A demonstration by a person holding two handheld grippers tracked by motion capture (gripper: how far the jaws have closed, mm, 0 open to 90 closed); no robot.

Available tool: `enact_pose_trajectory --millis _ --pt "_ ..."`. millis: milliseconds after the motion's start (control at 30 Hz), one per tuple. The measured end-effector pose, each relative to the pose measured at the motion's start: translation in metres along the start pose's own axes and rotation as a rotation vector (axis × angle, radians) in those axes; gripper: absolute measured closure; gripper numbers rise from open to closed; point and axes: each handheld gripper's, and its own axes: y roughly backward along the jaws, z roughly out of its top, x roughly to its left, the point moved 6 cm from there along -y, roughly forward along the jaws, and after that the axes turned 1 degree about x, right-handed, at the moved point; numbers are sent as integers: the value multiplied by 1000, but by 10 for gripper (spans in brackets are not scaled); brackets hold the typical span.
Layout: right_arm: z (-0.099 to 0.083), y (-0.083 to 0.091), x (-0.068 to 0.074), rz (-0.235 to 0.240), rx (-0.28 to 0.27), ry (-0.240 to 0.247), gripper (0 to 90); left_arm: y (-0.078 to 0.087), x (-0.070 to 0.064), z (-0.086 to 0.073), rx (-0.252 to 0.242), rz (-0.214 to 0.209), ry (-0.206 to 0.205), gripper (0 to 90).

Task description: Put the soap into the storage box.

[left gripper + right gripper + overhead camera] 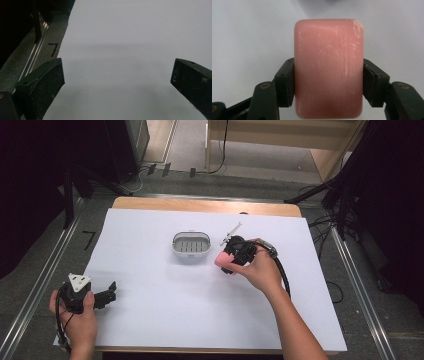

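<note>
From the high view, the right gripper [231, 261] sits just right of the middle of the white-covered surface [150, 295], with a pink soap bar [223, 262] poking out at its front, close beside but apart from a small grey soap dish [190, 244] with a slotted floor; whether the bar touches the surface cannot be told. The right gripper view brings what that camera cannot resolve: the soap bar [329, 67] is a rounded rectangle with pale scuffs across its face, and the two black fingers [284, 83] press flat against its long sides about halfway down, closed firmly on it. Its long axis runs straight out along the fingers, away from the hand, its far short end toward the dish, whose grey rim just shows at the top edge. The left gripper [102, 295] rests near the surface's front-left corner, well apart from the bar, a grey three-cornered plate on top. Its own view shows the fingers [41, 87] spread wide with nothing but bare white sheet between them, and a black mark like a 7 on the grey floor beside a metal rail. The high view adds the room: a wooden edge under the sheet, dark curtains either side, cables trailing on grey carpet, and pale wooden furniture at the back.
</note>
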Motion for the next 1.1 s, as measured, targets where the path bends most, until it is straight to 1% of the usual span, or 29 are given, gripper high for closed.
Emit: enact_pose_trajectory --millis 133,167,200,233,267,367,500,633,700,833,967,1100 --pt "6 1 0 5 -6 30 383 0 0 0 0 2 2 0" --pt "8 2 1 5 -9 28 382 0 0 0 -1 1 3 0" --pt "9 3 0 6 -13 41 383 0 1 0 -2 1 1 0" --pt "11 4 1 6 -18 33 383 1 1 0 -4 0 3 0" --pt "12 4 0 8 -27 44 382 0 1 0 -5 -1 3 0" --pt "16 6 0 1 -28 58 382 0 1 0 -4 -4 4 0" --pt "22 8 1 9 -27 72 383 0 1 0 -1 -3 4 0" --pt "28 8 0 8 -18 98 382 0 1 0 1 -5 6 0" --pt "32 9 0 19 -23 110 382 0 1 0 0 -5 5 0" --pt "38 12 2 26 -29 124 382 0 1 0 1 -7 9 0" --pt "45 15 3 15 -32 151 383 0 0 0 0 -5 8 0" --pt "53 19 5 38 -53 143 383 0 0 0 1 -6 7 0"
